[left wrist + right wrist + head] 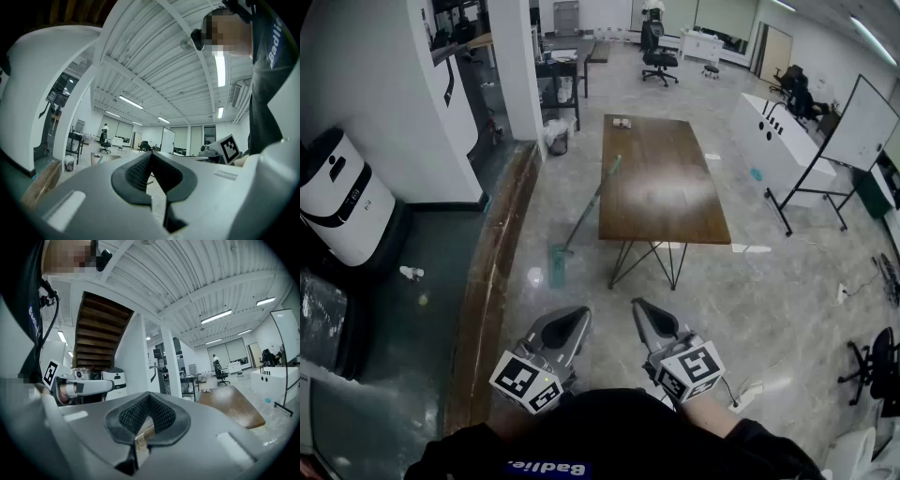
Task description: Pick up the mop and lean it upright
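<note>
Both grippers are held level, close to the body. Left gripper (579,314): jaws clenched, nothing between them. Right gripper (640,307): same, pads pressed together, empty. Neither is anywhere near the work.

Mop (581,211) is well ahead. Its head is flat on the floor (769,309) by the table's (661,202) near left corner. The handle slants up and away along the left edge, with its tip over the tabletop. It looks propped on that edge, but I can't confirm contact. Either way it's slanted, not upright.

My read is approach step, pick not started. Next move: walk in, open one gripper, and close on the handle partway up, where it's clear of the table edge. Then lift the head off the floor and stand it against something vertical. The long handle will swing, so use the second gripper to steady it.
</note>
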The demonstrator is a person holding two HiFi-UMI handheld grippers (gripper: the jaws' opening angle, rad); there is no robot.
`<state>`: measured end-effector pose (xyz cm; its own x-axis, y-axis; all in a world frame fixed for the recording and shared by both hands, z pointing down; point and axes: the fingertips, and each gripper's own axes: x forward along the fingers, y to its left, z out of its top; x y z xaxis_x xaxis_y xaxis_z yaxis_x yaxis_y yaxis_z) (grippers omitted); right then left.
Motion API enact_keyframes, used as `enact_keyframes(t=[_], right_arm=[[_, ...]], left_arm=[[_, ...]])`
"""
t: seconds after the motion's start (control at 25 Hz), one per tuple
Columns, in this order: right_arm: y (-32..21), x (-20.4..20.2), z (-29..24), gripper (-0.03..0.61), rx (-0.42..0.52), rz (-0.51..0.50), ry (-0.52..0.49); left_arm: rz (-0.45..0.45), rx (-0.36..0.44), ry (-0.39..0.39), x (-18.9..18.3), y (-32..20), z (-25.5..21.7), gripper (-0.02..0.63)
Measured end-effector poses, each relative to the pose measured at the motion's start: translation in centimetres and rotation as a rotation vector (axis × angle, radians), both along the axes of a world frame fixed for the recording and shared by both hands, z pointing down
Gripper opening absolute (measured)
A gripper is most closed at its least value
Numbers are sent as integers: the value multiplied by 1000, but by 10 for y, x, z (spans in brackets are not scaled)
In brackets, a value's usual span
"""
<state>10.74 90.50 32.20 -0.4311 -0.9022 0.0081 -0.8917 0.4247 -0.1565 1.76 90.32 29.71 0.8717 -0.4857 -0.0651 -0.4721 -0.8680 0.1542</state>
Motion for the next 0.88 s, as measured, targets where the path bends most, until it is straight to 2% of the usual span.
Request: enact_keyframes(t=[0.36,0.56,0.72,0.88], right_arm=[[-15,-14,6,2,-18,-12,29],[-26,-20,1,3,-2,-15,-27],[-38,-39,3,3,-12,-33,-26],[-52,-74,7,5,-37,-63,-3]], left_arm=[[-12,-9,-2,-13,-11,5,15],[-27,-11,11,-26,-21,5,17],[-50,-9,20,-50,-32,7,16],[-88,-12,32,-91,-44,11,17]])
